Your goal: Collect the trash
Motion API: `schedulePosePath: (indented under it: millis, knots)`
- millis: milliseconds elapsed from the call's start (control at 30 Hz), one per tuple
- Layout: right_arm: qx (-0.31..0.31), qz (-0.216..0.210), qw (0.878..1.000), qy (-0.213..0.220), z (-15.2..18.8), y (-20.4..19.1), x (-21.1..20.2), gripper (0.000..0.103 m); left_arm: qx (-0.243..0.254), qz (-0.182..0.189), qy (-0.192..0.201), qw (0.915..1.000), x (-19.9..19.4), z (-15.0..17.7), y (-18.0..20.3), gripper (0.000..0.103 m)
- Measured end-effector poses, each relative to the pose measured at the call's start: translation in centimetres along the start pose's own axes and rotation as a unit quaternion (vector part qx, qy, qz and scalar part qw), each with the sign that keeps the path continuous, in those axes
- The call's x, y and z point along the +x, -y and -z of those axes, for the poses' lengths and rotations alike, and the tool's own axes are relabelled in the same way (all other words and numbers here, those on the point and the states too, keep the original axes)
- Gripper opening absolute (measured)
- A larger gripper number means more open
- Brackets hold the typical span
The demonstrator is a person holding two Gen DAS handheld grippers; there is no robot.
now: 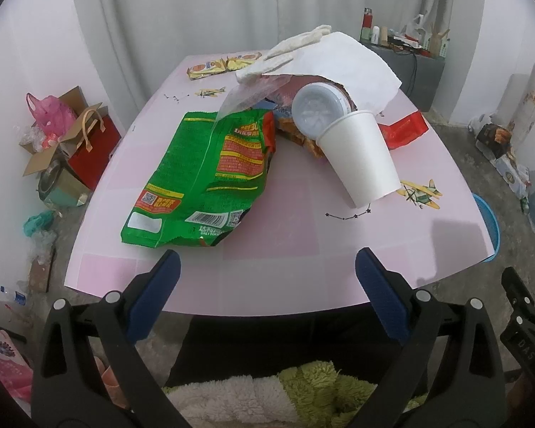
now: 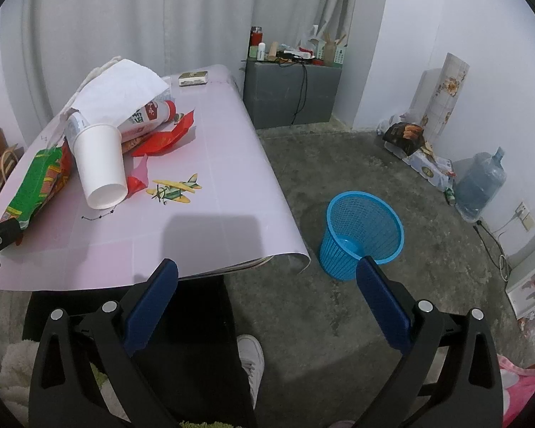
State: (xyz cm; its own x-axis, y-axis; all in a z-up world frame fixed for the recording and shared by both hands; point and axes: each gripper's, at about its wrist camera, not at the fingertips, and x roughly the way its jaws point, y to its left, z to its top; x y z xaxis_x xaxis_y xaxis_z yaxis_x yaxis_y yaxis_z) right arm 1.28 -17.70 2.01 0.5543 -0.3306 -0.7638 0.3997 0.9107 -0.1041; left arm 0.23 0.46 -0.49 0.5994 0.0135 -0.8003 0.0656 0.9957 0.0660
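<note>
A heap of trash lies on the pink table: a green snack bag, a tipped white paper cup, a clear plastic lid, a white paper sheet, a white glove and a red wrapper. My left gripper hovers open over the table's near edge, short of the bag, holding nothing. In the right wrist view the cup, bag and red wrapper sit left. My right gripper stands open beside the table's corner, near the blue basket.
Snack packets lie at the table's far end. Boxes and bags crowd the floor on the left. A grey cabinet stands behind the table, and a water jug against the right wall. A person's shoe shows below.
</note>
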Motion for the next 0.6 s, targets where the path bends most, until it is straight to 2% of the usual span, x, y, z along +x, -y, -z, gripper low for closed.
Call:
schedulePosePath:
  millis: [600]
  knots:
    - [0.002,-0.001,1.0,-0.002,-0.44,-0.28,0.17,0.098,0.0,0.0,-0.002,1.0,0.07,0.2,-0.03,0.094]
